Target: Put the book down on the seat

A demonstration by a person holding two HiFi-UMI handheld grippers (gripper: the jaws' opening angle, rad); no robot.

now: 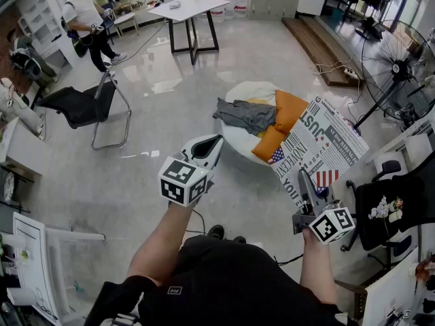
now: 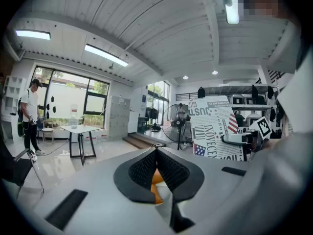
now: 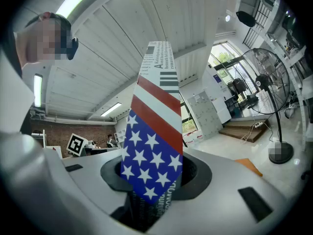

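Observation:
The book point(image 1: 323, 145) has a newspaper-print cover with a stars-and-stripes patch. My right gripper point(image 1: 303, 176) is shut on its lower edge and holds it upright, above the floor to the right of the seat. In the right gripper view the book point(image 3: 154, 131) rises from between the jaws of the right gripper point(image 3: 152, 173). The seat point(image 1: 234, 138) is a low round white cushion carrying a grey garment point(image 1: 248, 114) and orange cushions point(image 1: 289, 111). My left gripper point(image 1: 216, 140) hovers shut with nothing in it, just left of the seat. The left gripper view shows the left gripper point(image 2: 156, 150) and the book point(image 2: 212, 129) off to the right.
A black chair point(image 1: 85, 104) stands at the left and a white table point(image 1: 189, 9) at the back. A big floor fan point(image 1: 397, 60) and a black chair with a flowered cloth point(image 1: 387, 212) are on the right. A person point(image 1: 85, 19) stands far back left.

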